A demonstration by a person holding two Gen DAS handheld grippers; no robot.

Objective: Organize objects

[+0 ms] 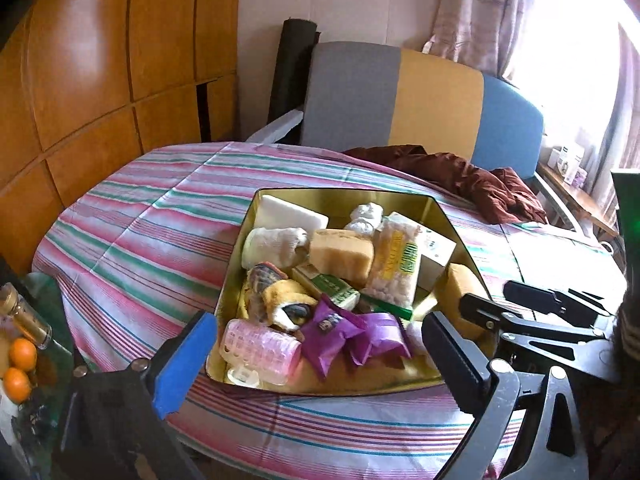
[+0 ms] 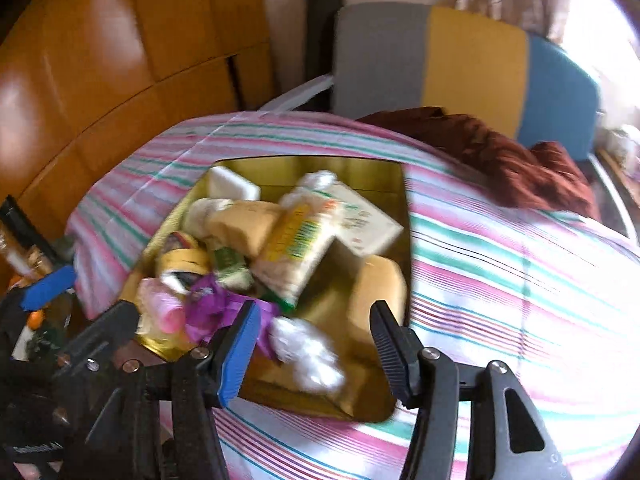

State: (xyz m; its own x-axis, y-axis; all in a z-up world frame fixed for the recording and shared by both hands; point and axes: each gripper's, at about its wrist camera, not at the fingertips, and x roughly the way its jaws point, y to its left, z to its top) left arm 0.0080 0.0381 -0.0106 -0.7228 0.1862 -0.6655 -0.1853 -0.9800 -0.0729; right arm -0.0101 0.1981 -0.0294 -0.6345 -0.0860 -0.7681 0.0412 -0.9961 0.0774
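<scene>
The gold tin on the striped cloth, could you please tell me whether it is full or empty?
Full: the gold tin holds sponges, a pink roller, purple wrappers and packets, piled together.

Not much could be read here. A clear packet of white pellets (image 1: 394, 266) in the gold tin (image 1: 344, 196) carried green and yellow lettering down its side, too small to make out. A green-and-white box (image 1: 326, 286) beside it bore print, also illegible. The purple sachet (image 1: 326, 330) showed only a small dark emblem.

Daylight from the window (image 1: 568, 20) blows out the upper right; fisheye bends edges; right wrist view motion-blurred.
</scene>
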